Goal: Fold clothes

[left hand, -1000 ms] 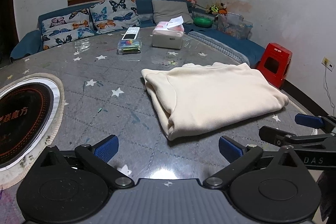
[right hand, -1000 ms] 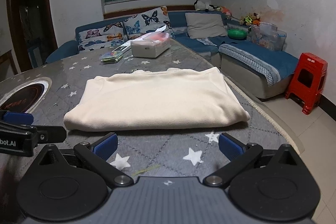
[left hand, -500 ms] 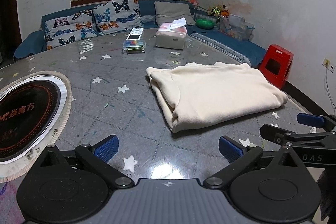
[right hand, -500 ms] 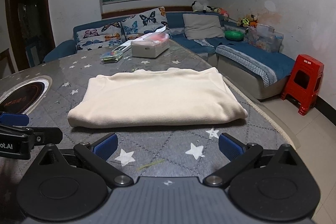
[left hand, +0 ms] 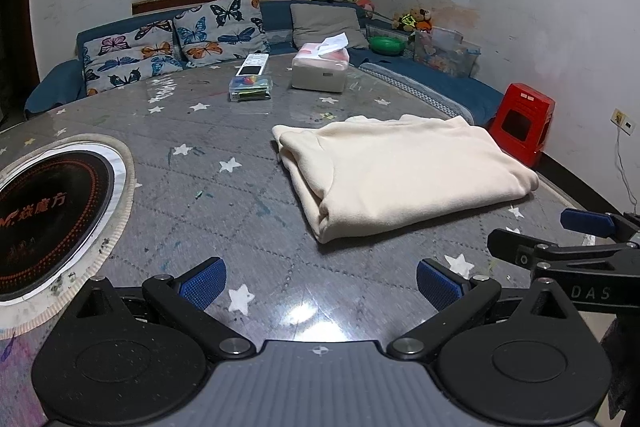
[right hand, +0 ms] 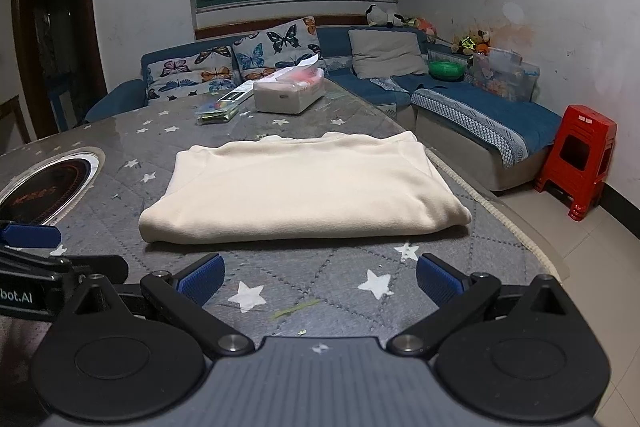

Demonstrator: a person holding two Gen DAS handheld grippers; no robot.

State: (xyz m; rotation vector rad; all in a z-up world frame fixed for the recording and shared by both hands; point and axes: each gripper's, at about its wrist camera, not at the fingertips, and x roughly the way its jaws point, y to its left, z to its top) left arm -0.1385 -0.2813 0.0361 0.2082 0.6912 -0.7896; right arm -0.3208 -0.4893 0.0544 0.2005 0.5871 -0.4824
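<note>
Now cream garment (right hand: pixel 304 187) folded flat on table (right hand: pixel 328 275), L tongs (left hand: pixel 318 285) & R tongs (right hand: pixel 318 283) both apart, empty

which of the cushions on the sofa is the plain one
The grey cushion near the sofa's corner, right of the two butterfly cushions. It has no print; the other two are covered in coloured butterflies.

The folded garment (right hand: pixel 304 191) is plain cream. The worktop (left hand: pixel 240 211) is grey, quilted in diamond lines and dotted with white stars. The induction cooker (left hand: pixel 44 215) set in it is black with orange lettering and a white rim. Each hand-held gripper, left (left hand: pixel 320 281) and right (right hand: pixel 318 277), is black with blue pads. The stool (right hand: pixel 576 171) is red, the sofa (right hand: pixel 480 103) blue, and its butterfly cushions (left hand: pixel 172 47) grey with multicoloured butterflies.
</note>
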